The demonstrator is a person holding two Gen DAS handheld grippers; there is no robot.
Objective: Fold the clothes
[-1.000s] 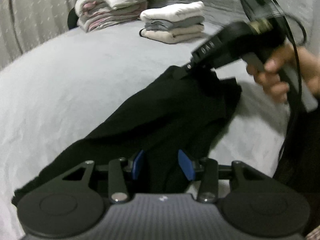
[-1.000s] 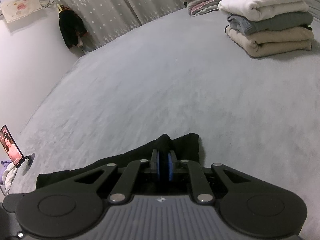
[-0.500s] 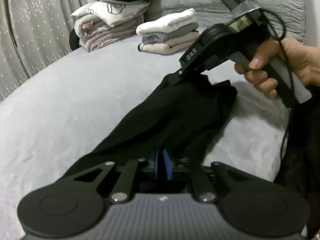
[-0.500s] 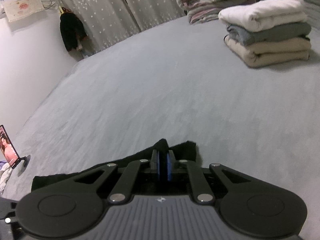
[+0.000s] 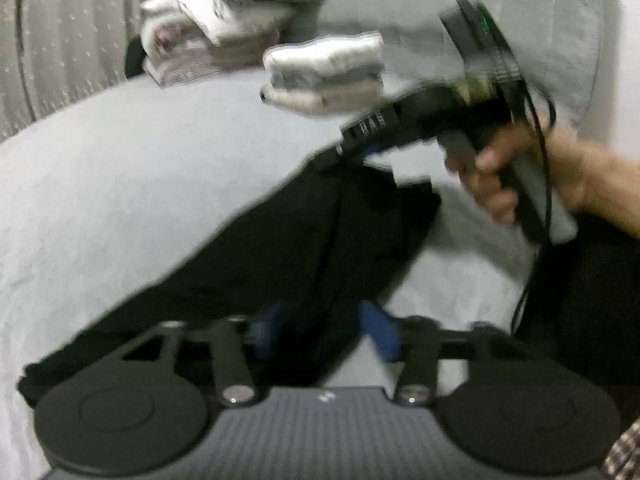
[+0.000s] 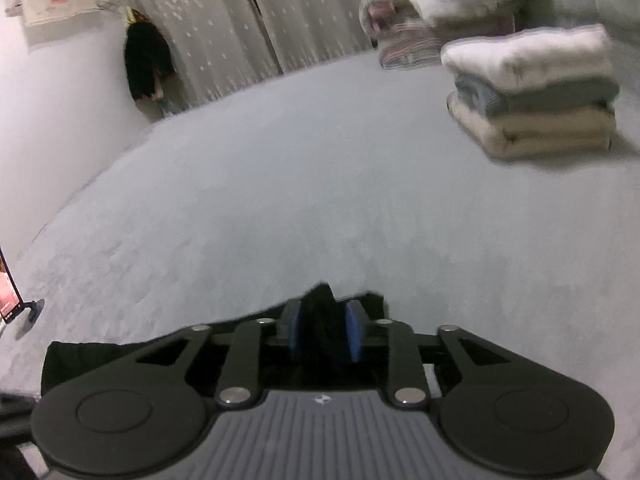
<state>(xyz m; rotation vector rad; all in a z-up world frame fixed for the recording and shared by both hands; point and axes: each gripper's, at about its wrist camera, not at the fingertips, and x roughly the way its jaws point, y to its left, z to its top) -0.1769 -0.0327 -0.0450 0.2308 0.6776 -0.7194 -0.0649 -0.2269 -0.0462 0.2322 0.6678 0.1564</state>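
A black garment (image 5: 320,232) lies stretched over the grey bed (image 5: 120,184), running from my left gripper to my right one. My left gripper (image 5: 320,328) has its blue pads wide apart and still opening, with the near end of the cloth loose between them. A hand (image 5: 520,172) holds my right gripper (image 5: 350,152) at the garment's far corner. In the right wrist view the right gripper (image 6: 323,326) is opening too, and a bunch of the black garment (image 6: 320,300) stands between its parted pads.
A stack of three folded clothes (image 6: 532,92) and a bigger pile of bedding (image 6: 432,12) sit at the far side of the bed. Beyond are the curtains (image 6: 240,20) and a dark item (image 6: 146,64) hanging on the wall. A phone on a stand (image 6: 8,292) is at the left.
Both grippers were shut on the black garment half a second ago; now both sets of pads have parted. The left gripper has lifted a little, and both views are blurred by motion.
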